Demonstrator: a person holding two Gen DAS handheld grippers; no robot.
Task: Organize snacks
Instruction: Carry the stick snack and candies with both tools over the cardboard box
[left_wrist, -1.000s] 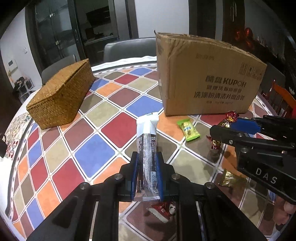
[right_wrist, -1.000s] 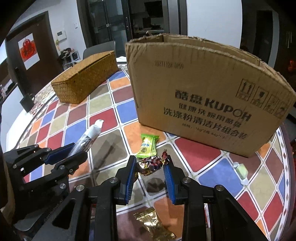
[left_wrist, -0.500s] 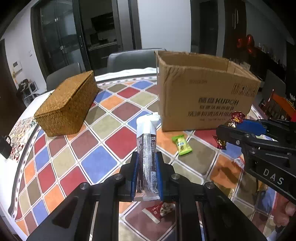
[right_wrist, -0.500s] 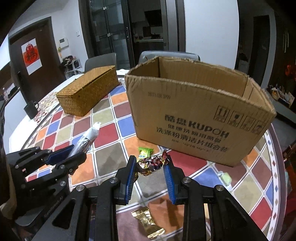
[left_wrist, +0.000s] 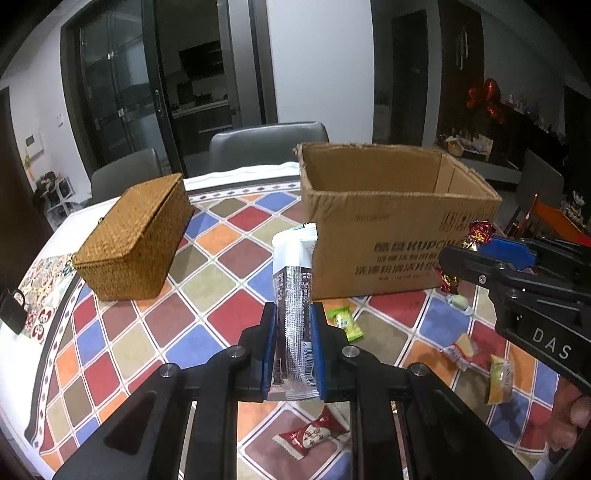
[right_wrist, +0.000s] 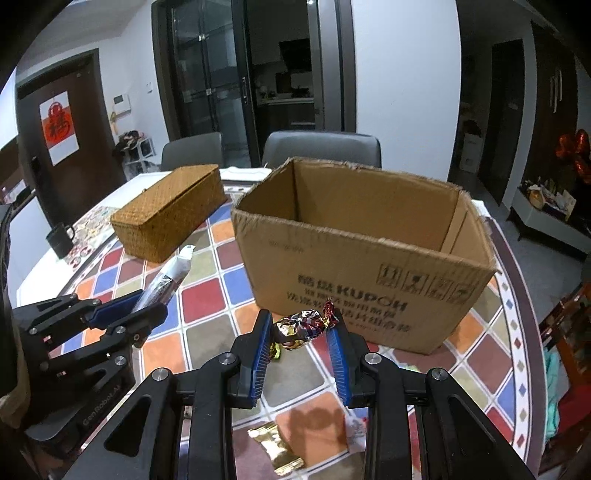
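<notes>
My left gripper (left_wrist: 293, 317) is shut on a long silver and black snack bar (left_wrist: 295, 295), held upright above the table. My right gripper (right_wrist: 301, 328) is shut on a foil-wrapped candy (right_wrist: 301, 328) in dark red and gold. Both hang in front of the open cardboard box (right_wrist: 369, 266), whose inside looks bare where it shows. In the left wrist view the right gripper (left_wrist: 480, 251) sits at the right with the candy (left_wrist: 478, 232); the right wrist view shows the left gripper (right_wrist: 140, 306) with the bar (right_wrist: 170, 277) at the left.
A woven lidded basket (left_wrist: 136, 240) stands at the left of the checked tablecloth (left_wrist: 207, 321). Loose snacks lie below: a green packet (left_wrist: 345, 323), a red packet (left_wrist: 310, 434), a yellow one (left_wrist: 500, 376), a gold wrapper (right_wrist: 277, 446). A dark mug (right_wrist: 61, 238) stands far left. Chairs stand behind the table.
Both grippers have risen with their snacks still held. The box's open top and inner walls now show, and the table lies lower in both views.
</notes>
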